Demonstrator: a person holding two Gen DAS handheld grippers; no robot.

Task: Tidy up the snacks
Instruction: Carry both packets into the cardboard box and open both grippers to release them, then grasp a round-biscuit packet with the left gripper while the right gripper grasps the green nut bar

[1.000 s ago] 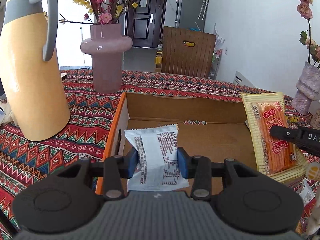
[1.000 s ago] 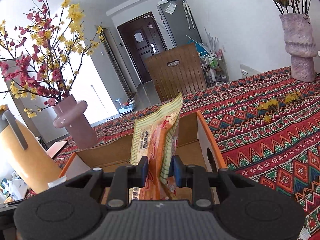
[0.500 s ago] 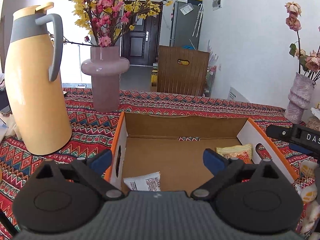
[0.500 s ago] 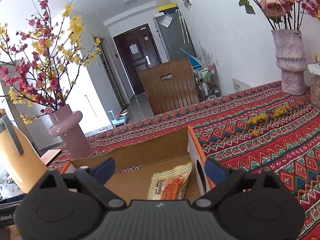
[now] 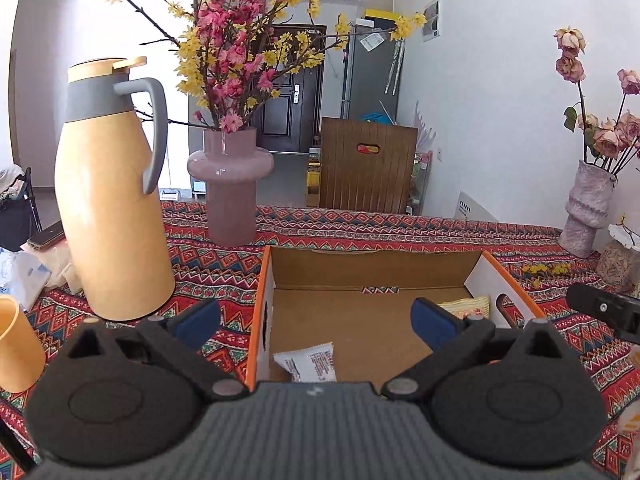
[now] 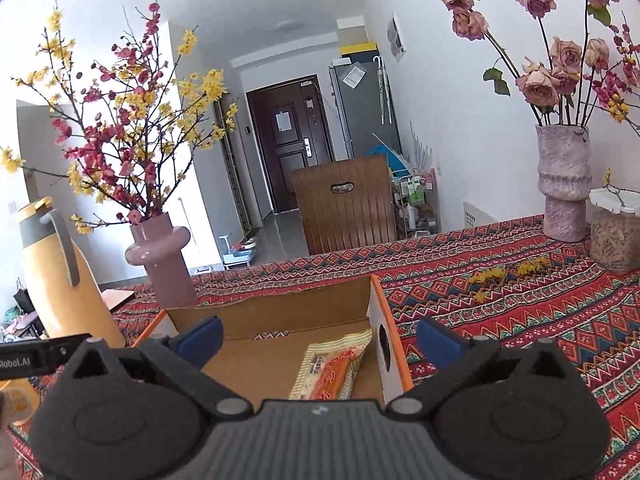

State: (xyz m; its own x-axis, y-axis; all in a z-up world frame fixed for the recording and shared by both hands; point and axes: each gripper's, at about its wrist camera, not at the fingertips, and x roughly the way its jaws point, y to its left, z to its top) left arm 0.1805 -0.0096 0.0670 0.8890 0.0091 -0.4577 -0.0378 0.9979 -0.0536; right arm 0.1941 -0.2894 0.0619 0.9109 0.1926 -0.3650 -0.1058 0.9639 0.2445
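Note:
An open cardboard box with orange rims (image 5: 472, 276) (image 6: 376, 308) sits on the patterned tablecloth. A white snack packet (image 5: 310, 364) lies on its floor at the near left. A yellow-orange snack packet (image 6: 332, 368) lies against its right wall; its top edge shows in the left wrist view (image 5: 464, 306). My left gripper (image 5: 316, 320) is open and empty, held above the box's near edge. My right gripper (image 6: 320, 336) is open and empty, above the box's near right side.
A tall yellow thermos jug (image 5: 108, 200) and a pink vase of blossoms (image 5: 232, 192) stand left of the box. A yellow cup (image 5: 16, 344) is at the near left. A stone vase of roses (image 6: 564, 184) and a lidded jar (image 6: 614, 232) stand at the right.
Both grippers opened and let go of their packets, which now lie in the box. Both grippers then drew back and up from the box.

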